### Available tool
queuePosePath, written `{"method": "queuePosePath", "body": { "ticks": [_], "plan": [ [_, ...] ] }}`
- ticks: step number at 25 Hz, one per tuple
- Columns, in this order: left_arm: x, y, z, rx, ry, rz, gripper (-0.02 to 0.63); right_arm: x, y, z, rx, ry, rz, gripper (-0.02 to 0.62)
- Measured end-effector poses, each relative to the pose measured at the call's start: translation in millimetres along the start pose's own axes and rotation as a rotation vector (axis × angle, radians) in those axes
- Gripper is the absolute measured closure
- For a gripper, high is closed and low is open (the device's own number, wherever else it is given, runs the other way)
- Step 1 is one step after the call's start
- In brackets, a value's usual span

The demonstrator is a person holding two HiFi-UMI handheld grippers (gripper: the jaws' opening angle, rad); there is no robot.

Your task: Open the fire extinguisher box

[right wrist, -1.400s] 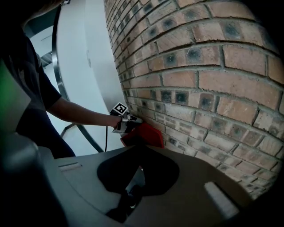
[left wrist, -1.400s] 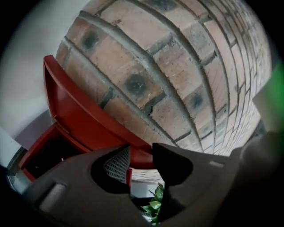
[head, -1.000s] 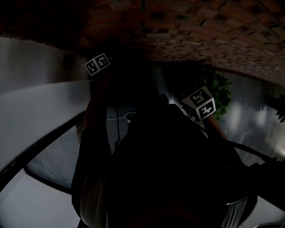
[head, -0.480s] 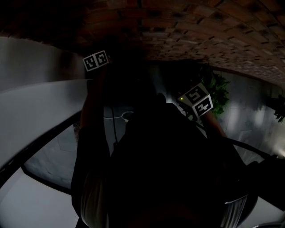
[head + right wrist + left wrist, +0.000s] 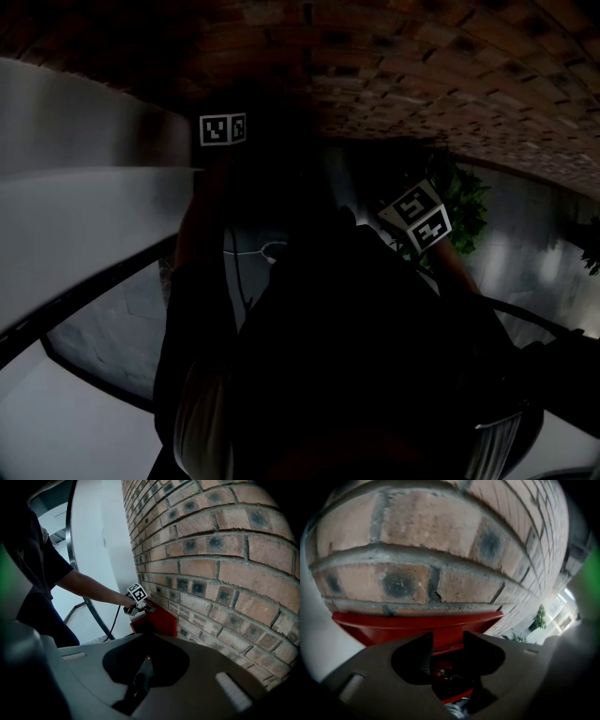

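Fire extinguisher box [image 5: 157,618] is red, low against the brick wall [image 5: 211,573], just beside a white curved panel [image 5: 101,550]. In the left gripper view the box [image 5: 417,625] fills the lower middle under the bricks. My left gripper [image 5: 445,653] is at its top edge, jaws spread a little with a red edge of the box and a small metal fitting showing between them; can't tell if they press on it. The right gripper view shows that same left gripper [image 5: 138,603] at the box's top near corner, my bare forearm [image 5: 89,590] behind it, a black cable [image 5: 114,620] hanging down. My right gripper [image 5: 140,677] is held back from the box, jaws pressed together, nothing in them. The head view is very dark: only both marker cubes [image 5: 223,128] [image 5: 419,217] and a green plant [image 5: 464,202] are clear.
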State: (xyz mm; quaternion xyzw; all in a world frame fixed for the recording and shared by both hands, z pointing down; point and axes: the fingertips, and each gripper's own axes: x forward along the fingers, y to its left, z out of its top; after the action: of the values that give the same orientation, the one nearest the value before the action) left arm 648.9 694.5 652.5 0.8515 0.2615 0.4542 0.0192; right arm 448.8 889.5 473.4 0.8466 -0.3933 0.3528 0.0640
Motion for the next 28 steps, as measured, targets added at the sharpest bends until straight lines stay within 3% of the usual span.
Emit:
{"method": "queuePosePath", "body": {
  "ticks": [9, 11, 12, 18, 23, 28],
  "plan": [
    [7.8, -7.4, -16.3, 0.055, 0.079, 0.014, 0.418, -12.2, -2.3, -12.7, 0.011, 0.021, -0.019, 0.594],
    [2.0, -14.5, -21.2, 0.063, 0.074, 0.003, 0.512, -11.2, -1.6, -12.2, 0.017, 0.016, -0.006, 0.594],
    [-3.0, -21.4, -20.4, 0.067, 0.054, -0.013, 0.604, -8.9, -1.0, -12.2, 0.020, 0.014, 0.006, 0.594],
    [-68.9, -114.6, -27.9, 0.128, -0.083, -0.198, 0.606, 19.8, 15.2, -28.2, 0.066, 0.072, 0.151, 0.594],
    [-111.8, -152.6, -18.5, 0.248, -0.174, -0.201, 0.606, 23.3, 21.4, -13.8, 0.105, 0.018, 0.250, 0.594],
    [-147.5, -175.0, 2.9, 0.253, -0.275, -0.178, 0.606, 15.1, 16.3, -3.5, 0.184, -0.077, 0.311, 0.595]
  ]
}}
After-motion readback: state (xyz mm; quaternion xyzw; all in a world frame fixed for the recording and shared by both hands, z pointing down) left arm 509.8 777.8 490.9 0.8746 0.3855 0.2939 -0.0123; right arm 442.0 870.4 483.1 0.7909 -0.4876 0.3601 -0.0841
